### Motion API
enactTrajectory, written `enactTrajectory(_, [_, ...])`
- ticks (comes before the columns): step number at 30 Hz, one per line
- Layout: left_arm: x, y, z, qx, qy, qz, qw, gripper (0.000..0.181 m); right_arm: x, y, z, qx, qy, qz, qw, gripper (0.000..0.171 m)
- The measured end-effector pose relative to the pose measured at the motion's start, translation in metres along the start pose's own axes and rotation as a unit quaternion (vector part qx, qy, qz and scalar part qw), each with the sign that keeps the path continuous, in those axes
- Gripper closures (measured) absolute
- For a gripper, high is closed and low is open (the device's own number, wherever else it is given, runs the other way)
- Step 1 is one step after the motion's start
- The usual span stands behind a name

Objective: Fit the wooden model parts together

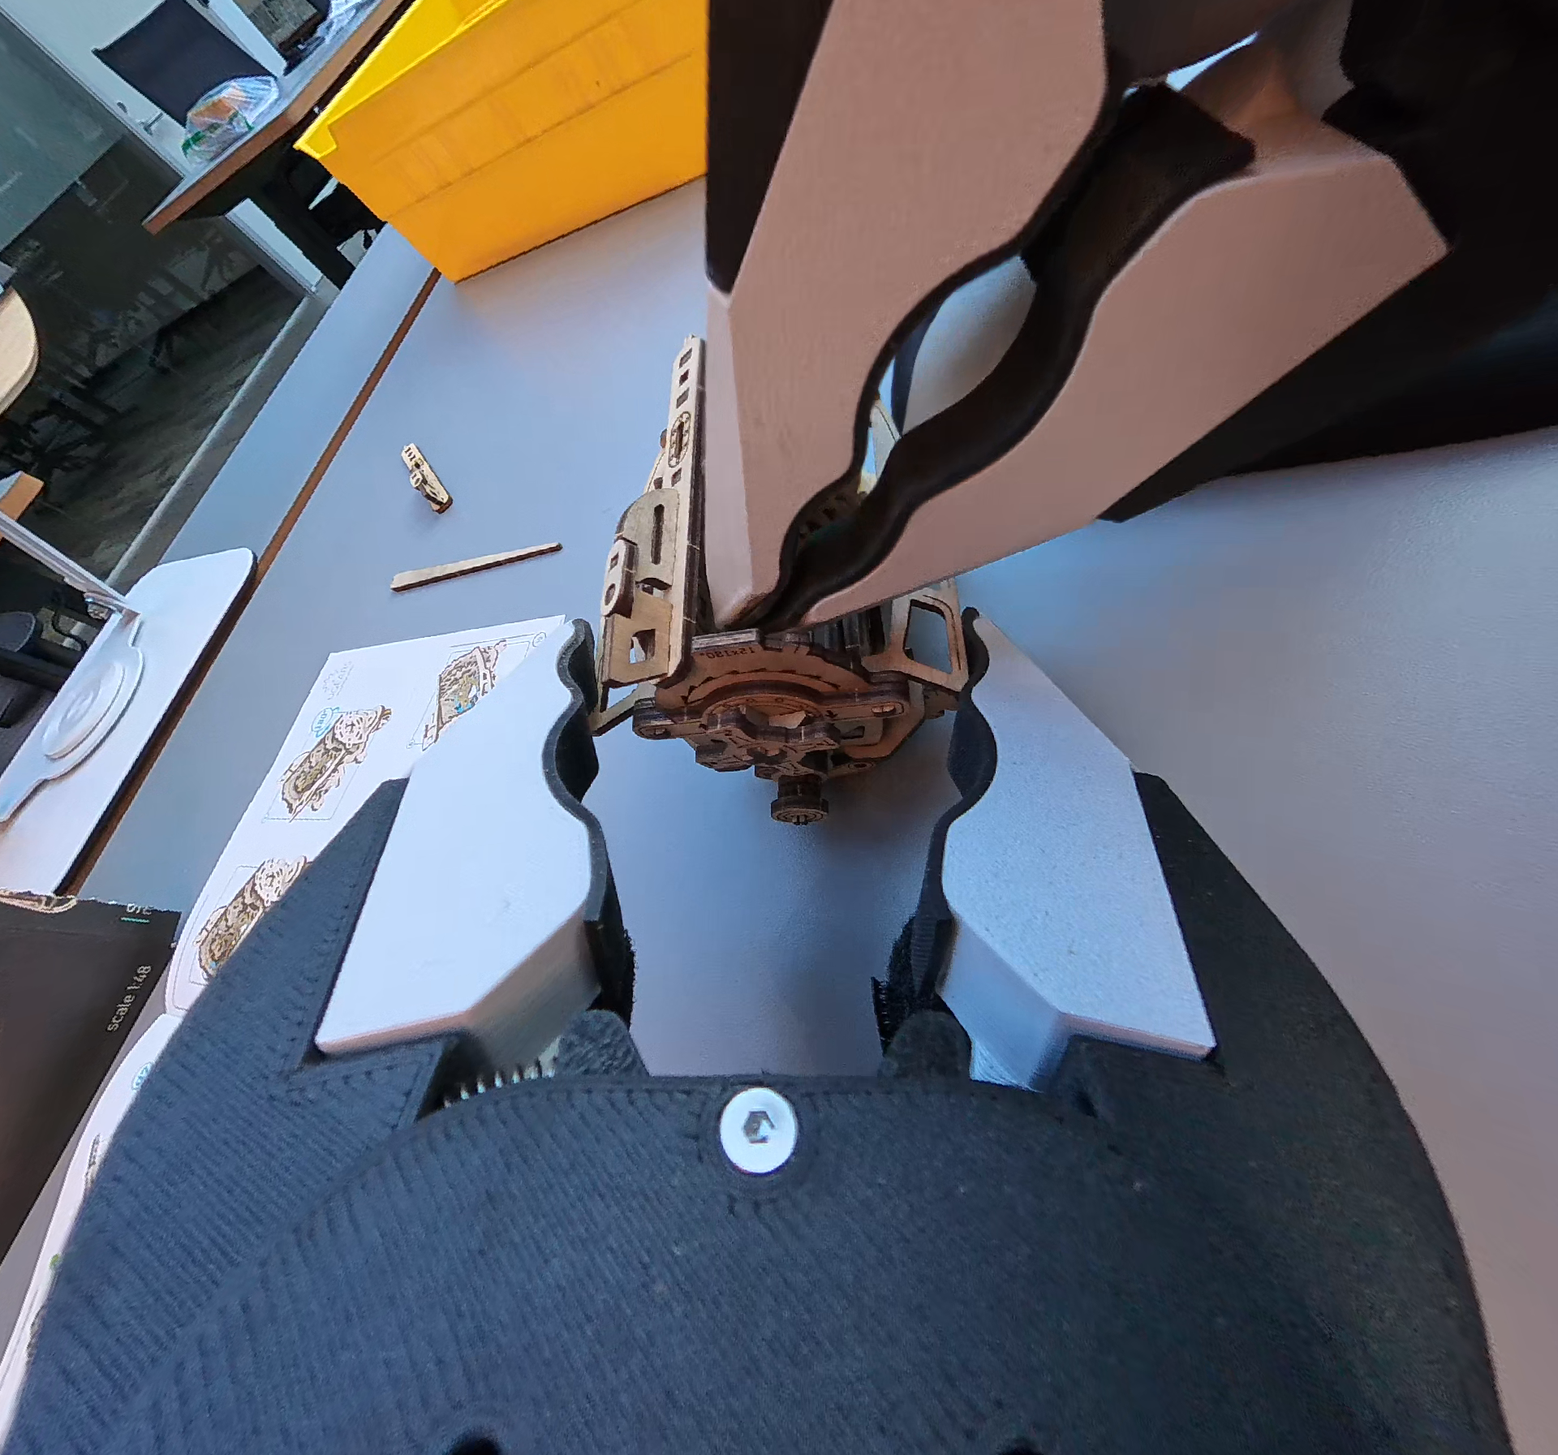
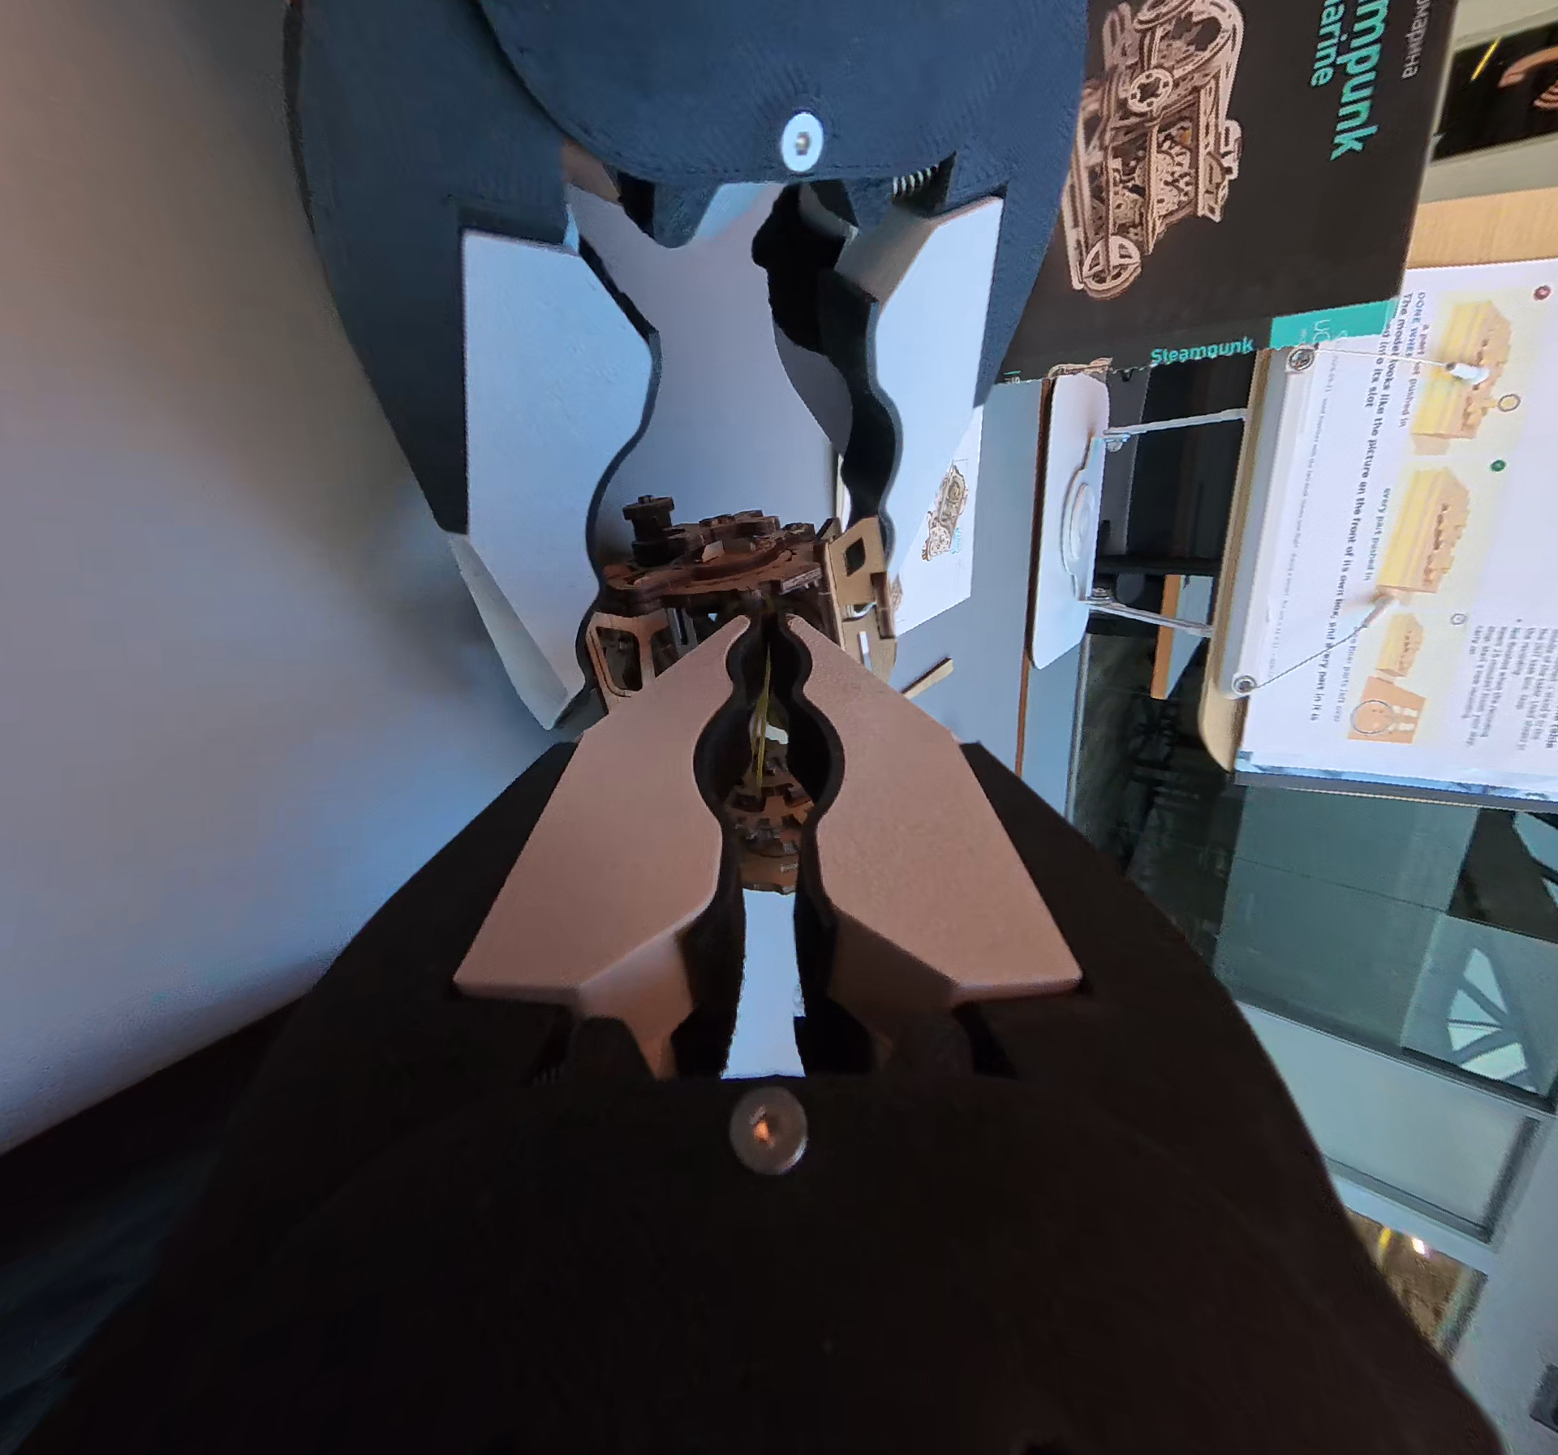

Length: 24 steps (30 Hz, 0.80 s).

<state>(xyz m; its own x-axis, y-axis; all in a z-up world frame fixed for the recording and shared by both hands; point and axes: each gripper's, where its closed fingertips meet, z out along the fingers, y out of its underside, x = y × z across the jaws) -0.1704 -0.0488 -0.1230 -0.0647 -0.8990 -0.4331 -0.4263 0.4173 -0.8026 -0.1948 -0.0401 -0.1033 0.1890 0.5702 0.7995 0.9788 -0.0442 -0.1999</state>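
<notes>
Wooden model sits on the grey table, long axis running away from the left gripper, whose 2 fingers stand wide either side of its near end. Right gripper comes from above, nearly closed at the model's top; can't tell if it pinches anything.

The wooden model stands on the grey counter, a partly built laser-cut plywood assembly with a round, layered end plate facing outward, a small toothed gear on a short axle below it, and framed side panels with cut-out windows. A tall slotted panel rises along one side. Two loose wooden parts lie apart from it on the counter: a thin flat strip and, beyond that, a small notched piece.
</notes>
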Motion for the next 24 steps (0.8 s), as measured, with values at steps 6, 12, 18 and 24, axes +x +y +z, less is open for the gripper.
enactTrajectory(6, [0.0004,-0.0001,0.0001,-0.001,-0.001,0.001,1.0,0.098,-0.0017,0.0012,0.0015,-0.012,0.017,-0.051,0.999,0.171])
enactTrajectory(12, [0.0005,-0.0001,0.0001,0.0,0.0,0.0,1.0,0.098,-0.0014,0.0006,0.0009,-0.011,0.018,-0.052,0.998,0.171])
enactTrajectory(18, [0.0003,-0.0003,0.0004,0.002,0.001,-0.002,1.0,0.098,-0.0018,0.0006,0.0004,-0.002,0.015,-0.048,0.999,0.171])
enactTrajectory(24, [0.0001,-0.0002,0.0004,0.004,0.004,-0.01,1.0,0.098,-0.001,-0.0017,-0.0033,0.014,-0.004,-0.014,1.0,0.171])
